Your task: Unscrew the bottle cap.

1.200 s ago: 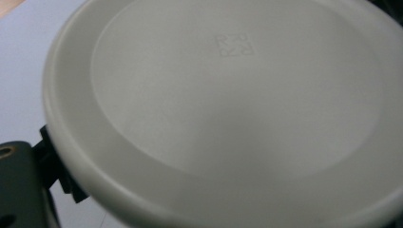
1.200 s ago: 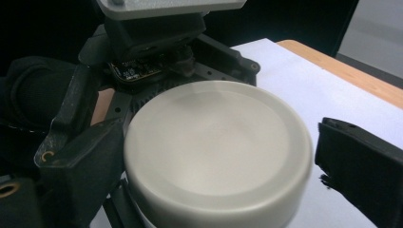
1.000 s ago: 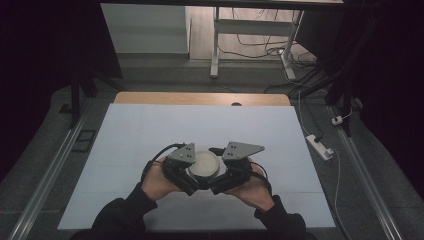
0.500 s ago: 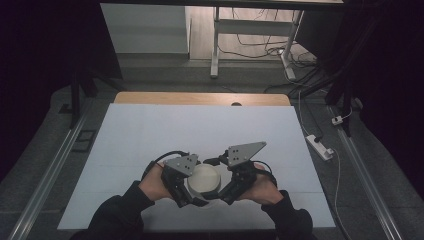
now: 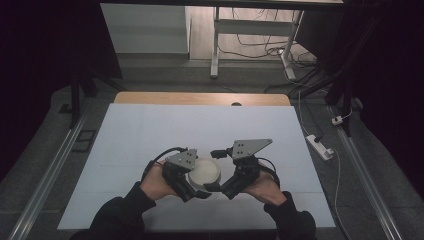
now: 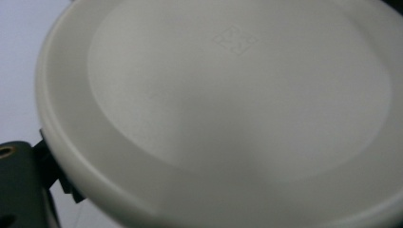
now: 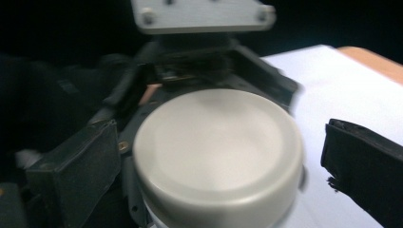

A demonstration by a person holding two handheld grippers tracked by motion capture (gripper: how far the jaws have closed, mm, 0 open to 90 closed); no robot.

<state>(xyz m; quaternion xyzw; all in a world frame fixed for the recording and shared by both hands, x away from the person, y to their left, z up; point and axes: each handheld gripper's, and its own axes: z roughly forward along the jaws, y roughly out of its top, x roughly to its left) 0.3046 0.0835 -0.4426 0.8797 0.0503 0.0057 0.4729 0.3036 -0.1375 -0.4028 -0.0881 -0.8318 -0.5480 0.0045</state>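
From above, the left gripper [image 5: 192, 187] sits at the near middle of the white table [image 5: 150, 135], pressed against a round white lidded container [image 5: 203, 172]; its own camera, very close, adds a faint embossed mark on the lid [image 6: 235, 40], with one jaw at the rim, so it seems clamped on; the right gripper [image 5: 220, 189] flanks the container, its view showing both jaws spread clear of the sides.

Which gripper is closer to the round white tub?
Left. The left gripper presses against the tub, one jaw touching its rim. The right gripper straddles the tub's other side, jaws spread, with a gap showing.
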